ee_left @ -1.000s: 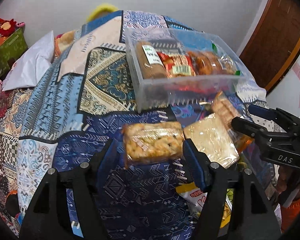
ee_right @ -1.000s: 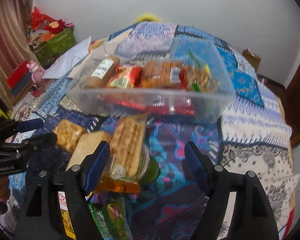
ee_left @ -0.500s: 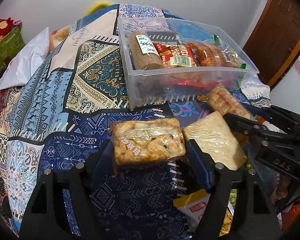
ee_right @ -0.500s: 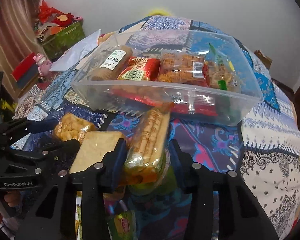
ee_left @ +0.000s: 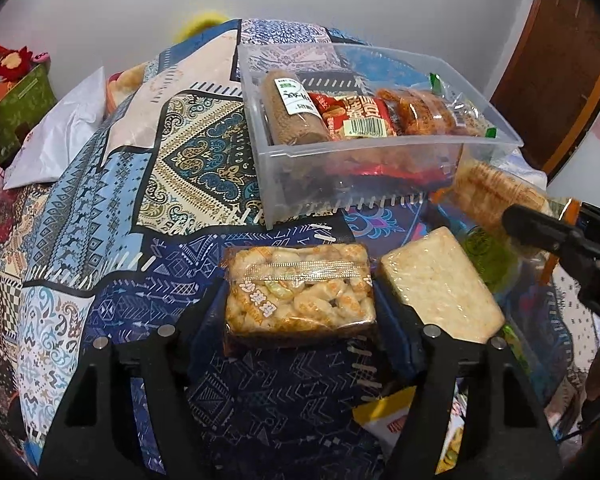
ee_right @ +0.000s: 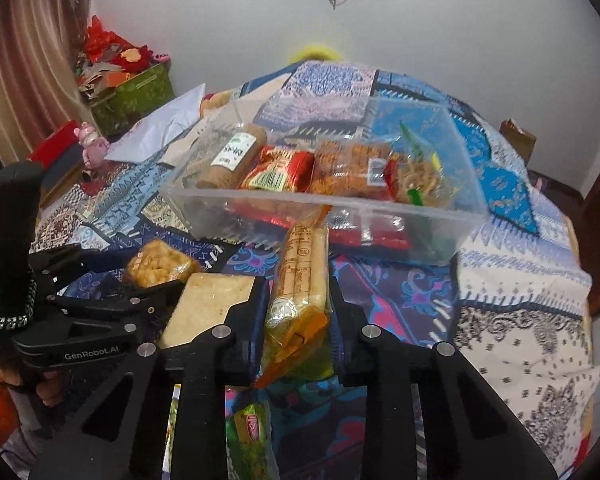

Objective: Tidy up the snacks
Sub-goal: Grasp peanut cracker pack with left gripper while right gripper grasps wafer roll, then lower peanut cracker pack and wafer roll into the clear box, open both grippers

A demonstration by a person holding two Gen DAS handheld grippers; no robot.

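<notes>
A clear plastic bin [ee_left: 364, 184] [ee_right: 452, 220] on the patterned bedspread holds several snack packs. My left gripper [ee_left: 300, 300] is shut on a clear pack of puffed golden snacks [ee_left: 296, 292], which also shows in the right wrist view [ee_right: 160, 266]. My right gripper [ee_right: 298, 300] is shut on a long cracker pack with an orange end [ee_right: 300, 280], held just in front of the bin; it also shows in the left wrist view [ee_left: 496, 192]. A pale wrapped block [ee_left: 440, 284] [ee_right: 208, 304] lies between the two grippers.
Loose snack packs lie near the bed's front edge: a yellow one [ee_left: 388, 416] and a green one [ee_right: 252, 428]. A white pillow [ee_left: 60, 132] lies at the left, a green box [ee_right: 136, 96] beyond it. A brown door [ee_left: 556, 60] stands at the right.
Both grippers have closed: the left onto the puffed snack pack, the right onto the long cracker pack. Both have moved closer to their packs and the bin.
</notes>
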